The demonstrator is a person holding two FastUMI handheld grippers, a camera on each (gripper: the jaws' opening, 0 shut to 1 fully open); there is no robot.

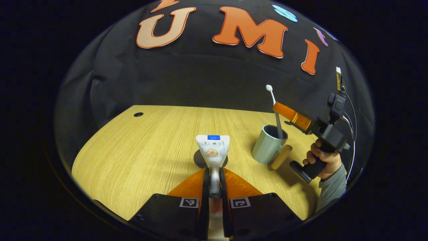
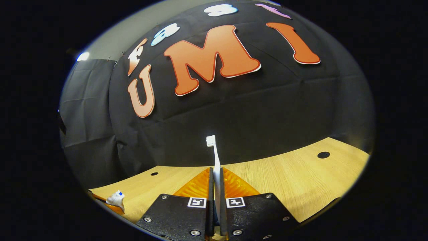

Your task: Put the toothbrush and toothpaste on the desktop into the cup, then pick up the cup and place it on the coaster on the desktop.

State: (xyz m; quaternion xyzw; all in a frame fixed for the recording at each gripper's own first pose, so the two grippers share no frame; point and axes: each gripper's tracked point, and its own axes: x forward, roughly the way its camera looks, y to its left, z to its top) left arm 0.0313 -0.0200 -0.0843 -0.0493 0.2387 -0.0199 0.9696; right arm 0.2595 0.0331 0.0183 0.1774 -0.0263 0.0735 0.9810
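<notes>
My left gripper (image 1: 214, 174) is shut on the lower end of a white toothpaste tube (image 1: 213, 147), which stands upright above the wooden desktop (image 1: 140, 157). Just behind the tube a dark round coaster (image 1: 199, 160) lies on the desktop. To the right stands a grey cup (image 1: 266, 147) with a wooden handle (image 1: 281, 156). A white toothbrush (image 1: 277, 117) stands head up with its lower end inside the cup's mouth. My right gripper (image 1: 276, 107), held by a hand (image 1: 322, 160), is shut on its shaft. In the right gripper view the toothbrush (image 2: 216, 157) rises between my right gripper's (image 2: 216, 179) closed fingers, and the toothpaste tube (image 2: 116, 198) shows at lower left.
The desktop (image 2: 301, 177) has small dark cable holes (image 1: 138, 114) (image 2: 323, 154) near its far corners. The black cloth wall (image 1: 200, 80) stands right behind the desk's far edge. A grey sleeve (image 1: 334, 187) reaches in from the right.
</notes>
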